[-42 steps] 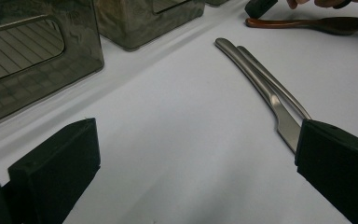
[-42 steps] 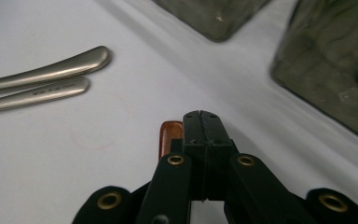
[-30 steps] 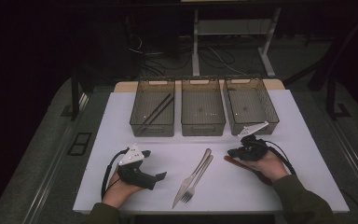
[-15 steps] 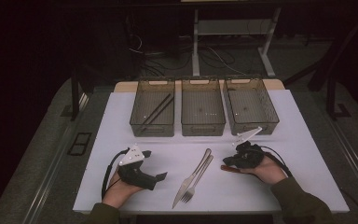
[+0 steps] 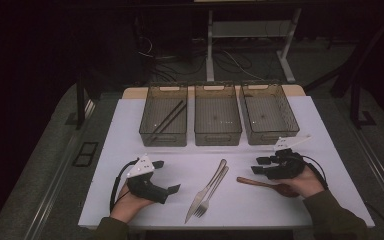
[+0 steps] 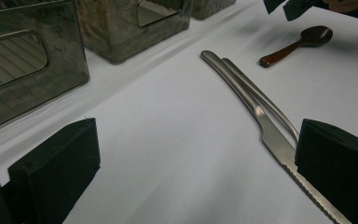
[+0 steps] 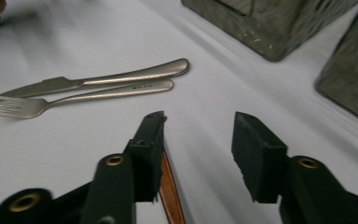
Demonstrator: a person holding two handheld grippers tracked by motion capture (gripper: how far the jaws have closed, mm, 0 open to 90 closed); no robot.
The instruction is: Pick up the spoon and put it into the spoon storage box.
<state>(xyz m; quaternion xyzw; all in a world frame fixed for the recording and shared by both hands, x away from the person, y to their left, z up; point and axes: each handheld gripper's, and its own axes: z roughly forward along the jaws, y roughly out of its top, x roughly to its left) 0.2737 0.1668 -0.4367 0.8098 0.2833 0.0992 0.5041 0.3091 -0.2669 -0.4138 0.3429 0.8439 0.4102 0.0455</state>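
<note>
The right gripper [image 5: 261, 165] jaws have just opened, leaving the wooden spoon [image 5: 258, 183] on the surface, released; the left gripper [image 5: 172, 190] jaws stand apart, empty.

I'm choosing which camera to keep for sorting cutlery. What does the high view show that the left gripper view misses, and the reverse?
High view alone: the black chopsticks lying in the left smoked-plastic bin, the fork's tines, and both hands with the left gripper and right gripper.

Left gripper view alone: the serrated edge of the steel table knife.

Both: the knife lying against the steel fork on the white tabletop, the brown wooden spoon, and the bins.
</note>
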